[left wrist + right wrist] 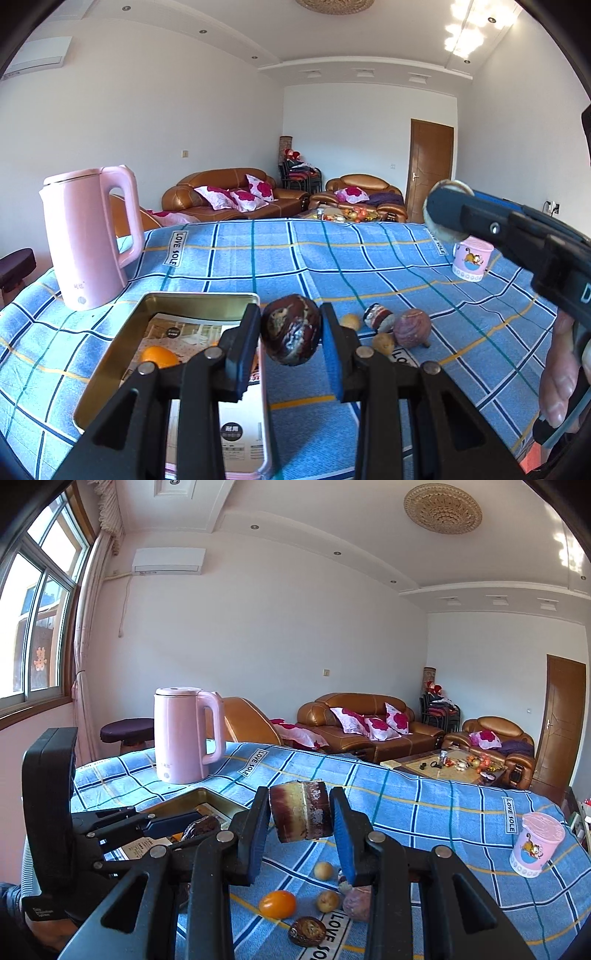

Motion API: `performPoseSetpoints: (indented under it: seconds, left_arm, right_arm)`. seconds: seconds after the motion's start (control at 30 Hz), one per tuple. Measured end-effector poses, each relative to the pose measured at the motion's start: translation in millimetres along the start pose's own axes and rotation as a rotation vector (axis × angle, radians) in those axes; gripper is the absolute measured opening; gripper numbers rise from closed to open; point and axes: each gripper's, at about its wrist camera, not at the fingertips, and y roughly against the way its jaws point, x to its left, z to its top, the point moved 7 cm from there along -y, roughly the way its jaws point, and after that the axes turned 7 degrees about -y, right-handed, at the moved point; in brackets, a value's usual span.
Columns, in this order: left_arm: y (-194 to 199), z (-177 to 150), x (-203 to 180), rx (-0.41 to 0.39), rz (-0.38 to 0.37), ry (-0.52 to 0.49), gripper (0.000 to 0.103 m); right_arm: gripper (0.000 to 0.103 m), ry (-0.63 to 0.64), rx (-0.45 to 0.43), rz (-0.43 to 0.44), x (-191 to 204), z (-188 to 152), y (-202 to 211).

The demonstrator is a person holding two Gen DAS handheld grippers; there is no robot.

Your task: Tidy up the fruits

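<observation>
On a table covered with a blue plaid cloth [424, 805], the left gripper [291, 334] pinches a dark maroon, wrinkled round fruit [291, 329] between its two blue-padded fingers [331, 343], holding it above the right edge of a shallow gold rectangular metal tin [110, 350]. One small orange citrus fruit [159, 357] lies inside that tin on a printed paper sheet. The right gripper [299, 812] clamps a short cut cylinder of purple-skinned sugarcane [299, 810], lifted clear of the cloth, its two fingers narrow around it. In the right wrist view five loose fruits lie on the cloth below: one orange citrus [277, 904], two small tan round fruits [324, 870] and [328, 900], one dull purple round fruit [357, 901], and one dark brown wrinkled fruit [306, 931] nearest the camera. One more object, whitish and mostly hidden behind the finger beside the purple fruit, cannot be identified. One tall pink electric kettle [183, 734] stands at the far left of the table, and one pink cartoon-printed cup [535, 843] stands at the far right.
</observation>
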Motion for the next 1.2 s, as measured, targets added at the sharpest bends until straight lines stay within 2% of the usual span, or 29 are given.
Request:
performPoseSetpoints:
  seconds: [0.3, 0.67, 1.2]
  left_arm:
    - [-7, -14, 43, 0.060, 0.076, 0.042, 0.034]
    - [-13, -31, 78, 0.118, 0.136, 0.079, 0.034]
    - [-23, -44, 99, 0.185, 0.140, 0.109, 0.034]
  right_arm:
    - [0.035, 0.043, 0.037, 0.062, 33, 5, -33]
    - [0.035, 0.059, 0.124, 0.122, 63, -22, -76]
    - [0.035, 0.065, 0.224, 0.171, 90, -55, -113]
